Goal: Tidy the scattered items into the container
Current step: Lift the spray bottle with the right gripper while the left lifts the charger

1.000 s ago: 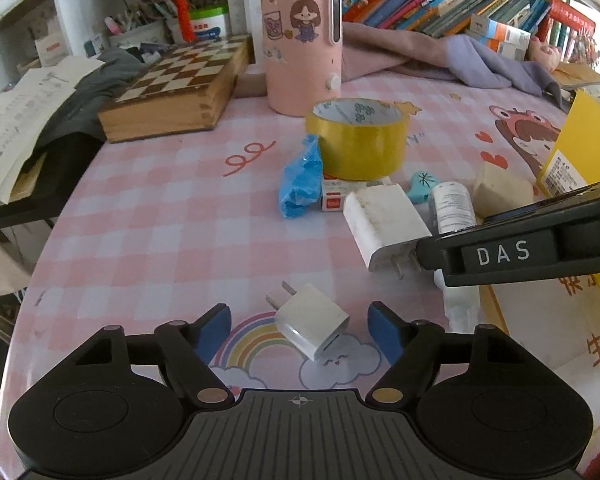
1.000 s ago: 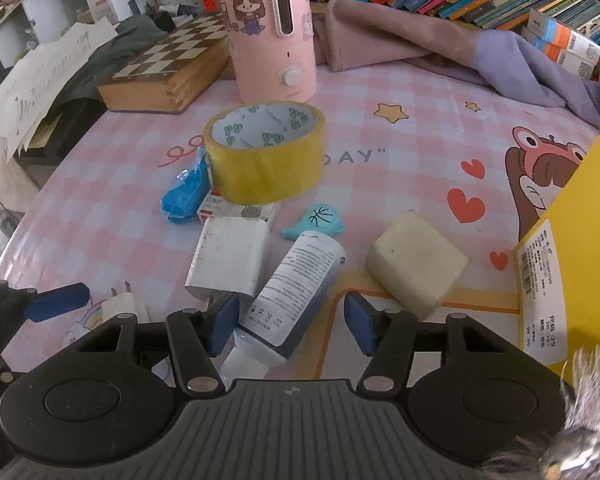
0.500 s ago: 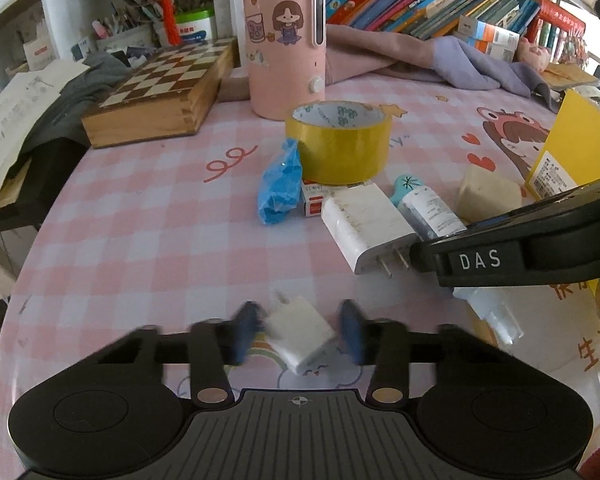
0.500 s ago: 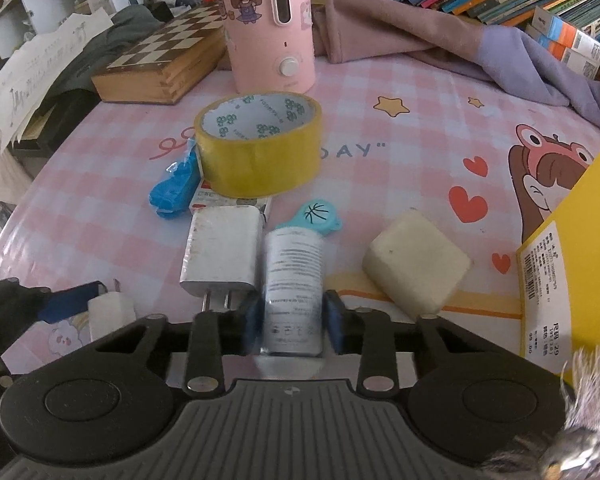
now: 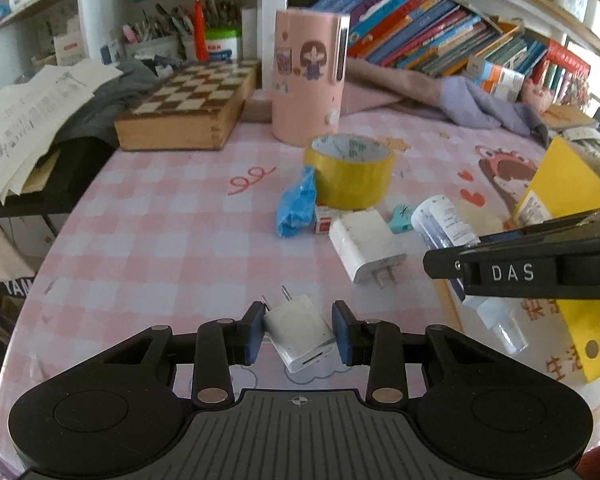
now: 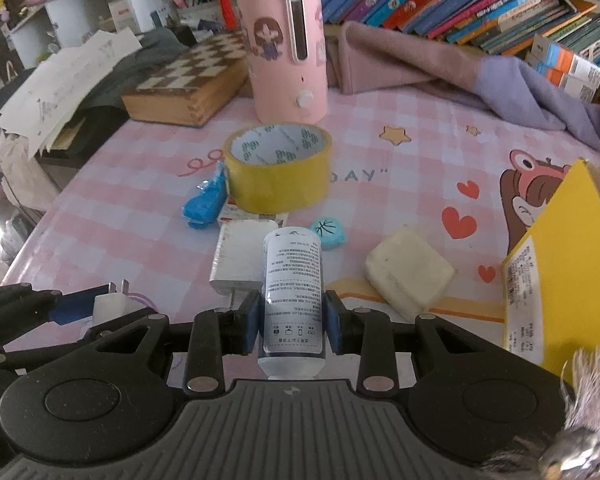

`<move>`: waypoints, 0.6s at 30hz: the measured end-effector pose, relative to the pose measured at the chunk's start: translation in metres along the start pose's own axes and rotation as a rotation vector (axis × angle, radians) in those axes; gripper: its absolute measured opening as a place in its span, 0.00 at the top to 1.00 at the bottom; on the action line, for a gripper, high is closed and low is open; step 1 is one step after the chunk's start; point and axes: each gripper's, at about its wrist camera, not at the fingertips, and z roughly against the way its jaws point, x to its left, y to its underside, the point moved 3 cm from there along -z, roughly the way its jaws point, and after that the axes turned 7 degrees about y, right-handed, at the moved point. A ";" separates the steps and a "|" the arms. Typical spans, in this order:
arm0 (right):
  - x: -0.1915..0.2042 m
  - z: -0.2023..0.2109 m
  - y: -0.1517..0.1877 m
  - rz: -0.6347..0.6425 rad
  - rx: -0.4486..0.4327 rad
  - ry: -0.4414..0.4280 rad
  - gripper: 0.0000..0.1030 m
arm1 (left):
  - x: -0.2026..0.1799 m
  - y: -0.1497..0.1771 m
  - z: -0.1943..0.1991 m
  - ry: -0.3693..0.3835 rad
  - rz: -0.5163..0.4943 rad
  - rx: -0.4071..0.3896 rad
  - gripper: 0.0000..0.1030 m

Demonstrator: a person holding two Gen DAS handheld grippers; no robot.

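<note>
My left gripper (image 5: pixel 299 322) is shut on a small white plug charger (image 5: pixel 306 338), held just above the pink checked tablecloth. A white labelled bottle (image 6: pixel 293 272) is clamped between the pads of my right gripper (image 6: pixel 293 322), its base pointing away from me. On the cloth lie a yellow tape roll (image 6: pixel 278 172), a blue wrapper (image 6: pixel 206 202), a bigger white charger (image 6: pixel 238 254), a teal tag (image 6: pixel 328 234) and a cream block (image 6: pixel 410 272). The yellow box (image 6: pixel 560 280) stands open at the right edge.
A pink cylinder (image 6: pixel 286 48) and a wooden chessboard box (image 6: pixel 188 80) stand behind the tape. Pink and purple cloth (image 6: pixel 480 80) lies along the back under a row of books. Loose papers (image 5: pixel 24 120) hang off the left side of the table.
Both grippers closed: the left on the small plug charger, the right on the bottle, which turned to point straight away. Both have since risen a little with their loads.
</note>
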 end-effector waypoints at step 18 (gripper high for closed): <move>-0.004 0.084 0.038 -0.016 -0.121 0.004 0.70 | -0.029 0.015 0.091 0.035 -0.041 -0.149 0.66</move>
